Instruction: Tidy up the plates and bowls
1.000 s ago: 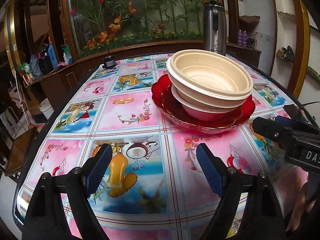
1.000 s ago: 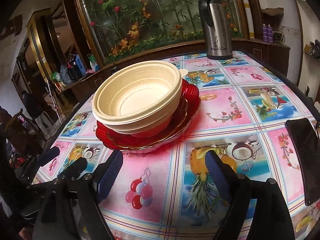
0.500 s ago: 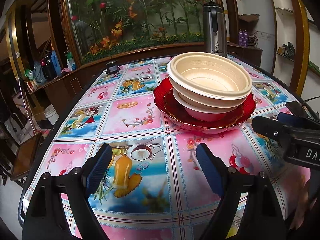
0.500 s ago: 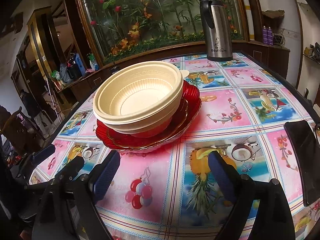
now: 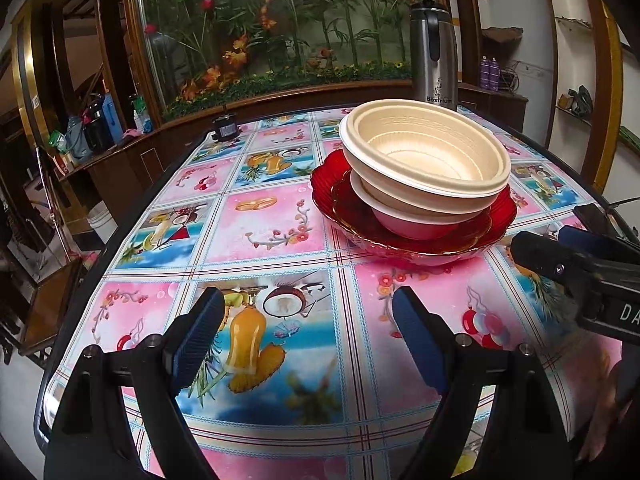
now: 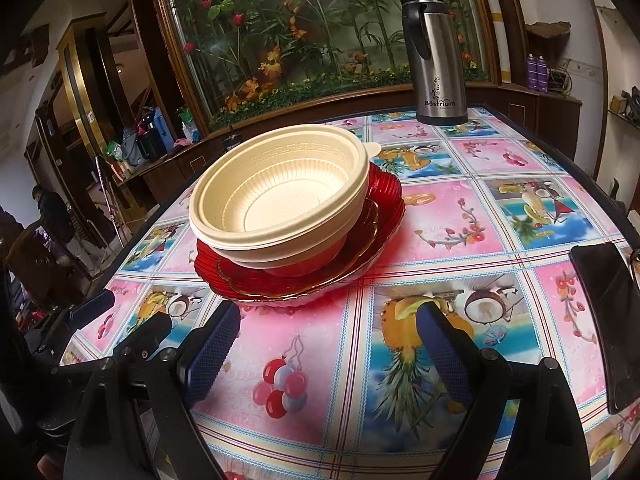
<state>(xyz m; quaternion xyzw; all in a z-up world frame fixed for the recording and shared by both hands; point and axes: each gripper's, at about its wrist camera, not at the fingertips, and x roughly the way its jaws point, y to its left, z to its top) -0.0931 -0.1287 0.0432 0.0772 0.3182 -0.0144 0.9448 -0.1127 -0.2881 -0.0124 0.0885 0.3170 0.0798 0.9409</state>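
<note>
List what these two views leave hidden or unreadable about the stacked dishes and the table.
- Bowl count: under the cream bowl only rims show, both views.
- Red plates: centres covered by the bowls.
- Dark flat object: cut by the right edge, right wrist view.
- Small black item at the table's far edge: too small, left view.

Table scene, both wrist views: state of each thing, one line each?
Cream bowls: nested, upright, empty, atop the stack.
Pink bowl: upright beneath the cream bowls.
Red plates: stacked under the bowls.
Flask: upright, lid on.
Left gripper: jaws open, empty.
Right gripper: jaws open, empty.
Phone: lying flat, screen dark.
</note>
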